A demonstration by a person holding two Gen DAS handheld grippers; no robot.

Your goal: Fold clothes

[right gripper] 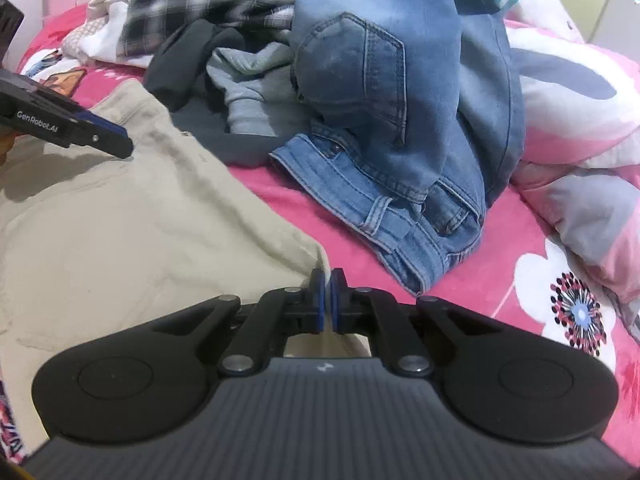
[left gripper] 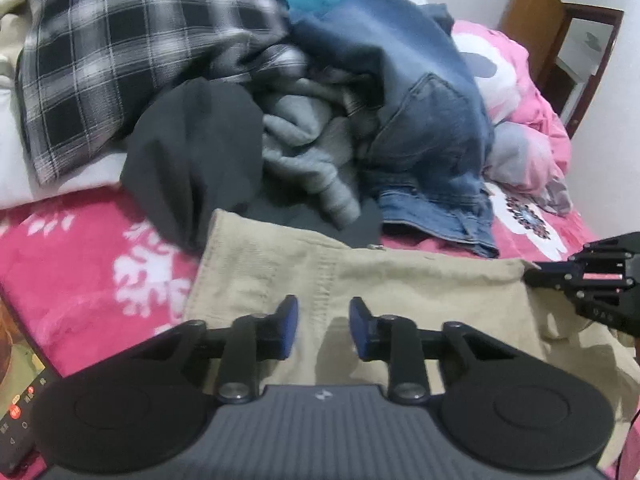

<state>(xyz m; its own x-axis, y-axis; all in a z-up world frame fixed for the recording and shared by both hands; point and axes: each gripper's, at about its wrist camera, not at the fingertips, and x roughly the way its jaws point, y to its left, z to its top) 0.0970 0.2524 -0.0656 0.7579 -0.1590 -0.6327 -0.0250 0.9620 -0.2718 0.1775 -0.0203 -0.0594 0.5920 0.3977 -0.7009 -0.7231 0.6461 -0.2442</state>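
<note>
A beige garment (left gripper: 400,288) (right gripper: 120,220) lies spread on the pink bed, nearest me. My left gripper (left gripper: 323,326) hovers open over its middle, nothing between the blue pads. My right gripper (right gripper: 328,284) is shut on the garment's right corner; in the left wrist view the right gripper (left gripper: 532,274) shows at that corner. The left gripper (right gripper: 120,140) also enters the right wrist view from the left, above the cloth.
Behind the beige garment is a pile: blue jeans (right gripper: 400,128), a grey sweatshirt (left gripper: 308,152), a black garment (left gripper: 192,160), a plaid shirt (left gripper: 120,52). A pink flowered duvet (right gripper: 580,120) lies right. A phone (left gripper: 16,392) sits at the left edge. A wooden cabinet (left gripper: 560,40) stands beyond.
</note>
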